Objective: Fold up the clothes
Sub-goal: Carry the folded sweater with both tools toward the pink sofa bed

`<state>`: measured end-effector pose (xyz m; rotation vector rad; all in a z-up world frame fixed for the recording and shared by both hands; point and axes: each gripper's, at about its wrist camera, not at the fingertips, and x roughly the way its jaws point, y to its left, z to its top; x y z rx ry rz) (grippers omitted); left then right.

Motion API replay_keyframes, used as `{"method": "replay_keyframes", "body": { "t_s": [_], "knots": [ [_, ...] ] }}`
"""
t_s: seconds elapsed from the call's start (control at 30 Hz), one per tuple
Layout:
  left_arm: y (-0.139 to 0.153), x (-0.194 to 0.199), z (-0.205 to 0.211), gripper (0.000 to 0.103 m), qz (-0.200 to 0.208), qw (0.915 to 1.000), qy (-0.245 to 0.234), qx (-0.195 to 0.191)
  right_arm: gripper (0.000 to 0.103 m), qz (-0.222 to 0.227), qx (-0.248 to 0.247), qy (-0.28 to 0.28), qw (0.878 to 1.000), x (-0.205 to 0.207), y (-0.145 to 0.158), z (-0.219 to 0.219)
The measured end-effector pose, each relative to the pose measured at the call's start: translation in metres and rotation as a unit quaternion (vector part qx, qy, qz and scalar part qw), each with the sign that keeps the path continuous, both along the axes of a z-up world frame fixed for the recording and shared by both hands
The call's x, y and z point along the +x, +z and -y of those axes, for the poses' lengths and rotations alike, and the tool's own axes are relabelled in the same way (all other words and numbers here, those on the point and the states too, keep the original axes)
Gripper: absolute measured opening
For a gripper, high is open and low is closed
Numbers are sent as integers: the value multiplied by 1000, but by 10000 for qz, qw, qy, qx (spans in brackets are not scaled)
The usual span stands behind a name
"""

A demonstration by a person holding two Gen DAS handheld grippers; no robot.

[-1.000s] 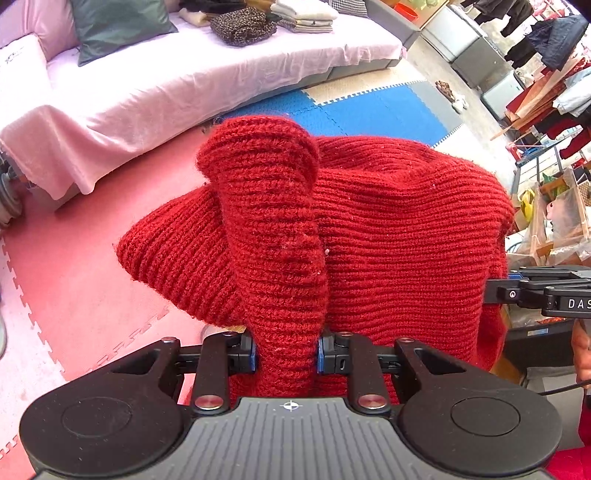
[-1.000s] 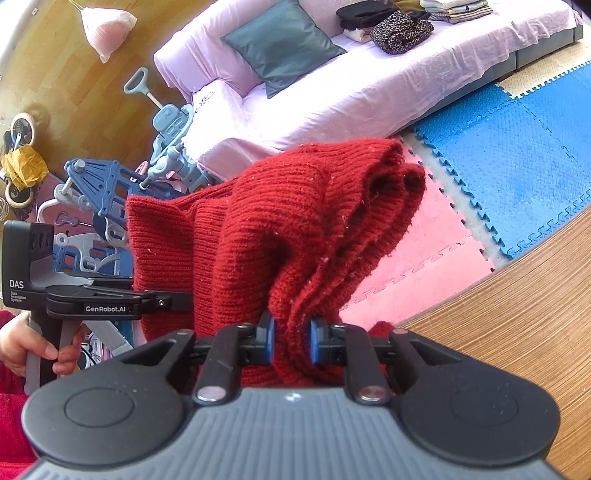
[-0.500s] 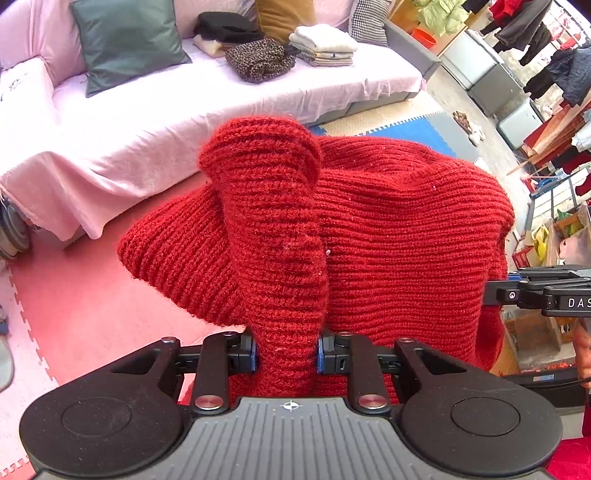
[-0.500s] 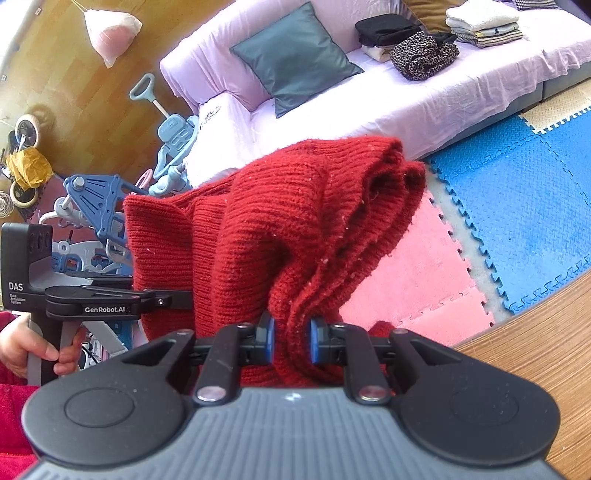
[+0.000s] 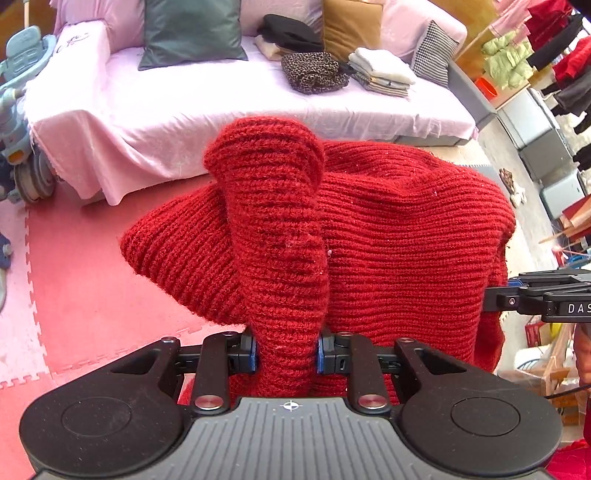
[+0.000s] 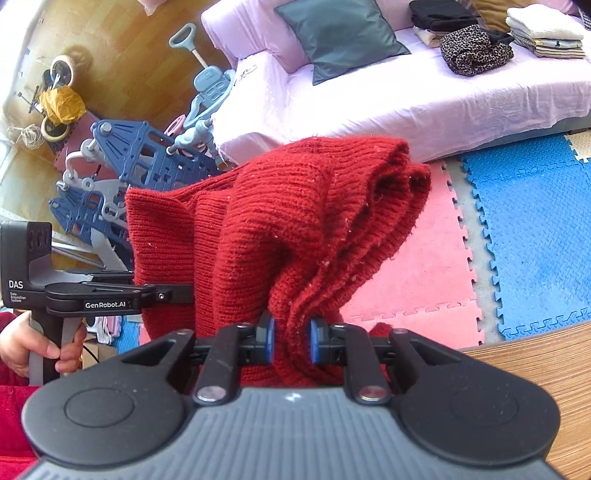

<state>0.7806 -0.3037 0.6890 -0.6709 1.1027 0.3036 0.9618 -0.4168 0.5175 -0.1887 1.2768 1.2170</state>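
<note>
A thick red knitted sweater (image 5: 388,240) hangs folded in the air between my two grippers. My left gripper (image 5: 287,356) is shut on a bunched fold of it, which rises in front of the camera. My right gripper (image 6: 291,341) is shut on several stacked layers of the same sweater (image 6: 295,221). The right gripper shows at the right edge of the left wrist view (image 5: 543,299). The left gripper, held by a hand, shows at the left of the right wrist view (image 6: 92,295). The fingertips are buried in the knit.
A pink-covered sofa (image 5: 221,110) stands ahead with a green cushion (image 5: 188,33) and folded clothes stacks (image 5: 384,72). Pink foam mats (image 5: 74,277) and blue foam mats (image 6: 535,229) cover the floor. A wooden table edge (image 6: 535,369) lies lower right. Blue toy vehicles (image 6: 122,162) stand at left.
Both grippers have risen and tilted toward the sofa with the sweater still held; the sofa now fills more of both views. The grips have not changed.
</note>
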Motion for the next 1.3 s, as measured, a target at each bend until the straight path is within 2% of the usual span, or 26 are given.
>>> {"method": "replay_keyframes", "body": {
  "t_s": [0.4,0.67,0.83,0.97,1.3],
  "knots": [
    [-3,2,73,26,-22,9975,699,79,18,-5,-2,684,9977,43,8,26],
    [1,5,78,26,-73,9958,917,40,18,-76,84,839,9964,60,9,23],
    [-4,23,58,26,-134,9959,891,6,18,-135,74,818,9965,75,4,9],
    [-11,48,24,26,-104,9968,797,-18,18,-116,91,752,9971,90,2,-15],
    [-16,120,-95,26,9,9985,551,-21,18,-80,4,479,9988,139,3,-112]
  ]
}}
